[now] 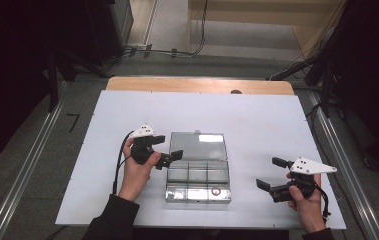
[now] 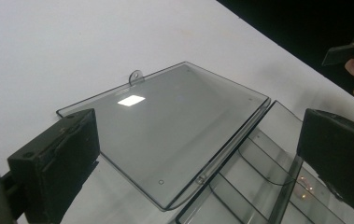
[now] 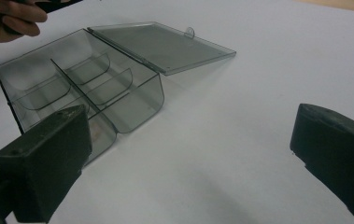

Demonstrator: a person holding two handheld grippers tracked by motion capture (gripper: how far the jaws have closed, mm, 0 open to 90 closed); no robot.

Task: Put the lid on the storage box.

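A clear smoky plastic compartment box (image 1: 197, 180) lies open at the middle of the white tabletop (image 1: 257, 125). Its lid (image 1: 198, 146) is folded back flat on the far side. Dividers split the tray into several cells, and a small round thing (image 1: 216, 191) shows faintly in the front right cell. My left gripper (image 1: 167, 148) hovers open at the box's left edge, over the lid (image 2: 174, 135) and tray (image 2: 268, 186). My right gripper (image 1: 271, 173) is open with nothing in it, well to the right of the box (image 3: 81, 79), apart from it.
The white board covers a wooden table whose far edge (image 1: 197, 84) shows. Cables (image 1: 167, 51) and dark stands crowd the floor beyond. In the right gripper view the person's other hand (image 3: 11, 18) is at the top left, behind the box.
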